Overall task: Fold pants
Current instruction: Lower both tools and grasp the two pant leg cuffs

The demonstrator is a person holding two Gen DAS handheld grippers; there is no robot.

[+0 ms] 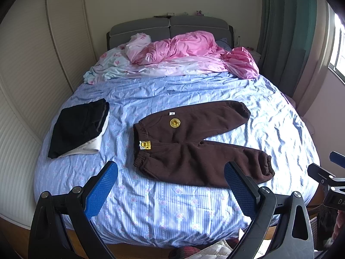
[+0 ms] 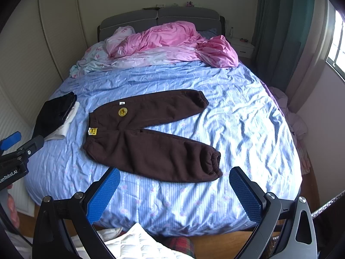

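Dark brown fleece pants (image 1: 189,144) (image 2: 151,133) lie spread flat on the blue striped bed, waistband to the left, both legs splayed to the right. A round yellow badge (image 1: 174,122) sits on the hip and a yellow tag (image 1: 145,145) on the waistband. My left gripper (image 1: 171,170) hovers open over the bed's near edge, short of the lower leg, with nothing between its blue pads. My right gripper (image 2: 174,173) is open too, just short of the near leg's cuff (image 2: 213,161). Each gripper shows at the edge of the other's view.
A folded stack of black and white clothes (image 1: 79,127) (image 2: 56,116) rests at the bed's left side. Crumpled pink bedding (image 1: 183,51) fills the head of the bed. A wardrobe stands on the left; curtains (image 1: 286,32) and a window on the right.
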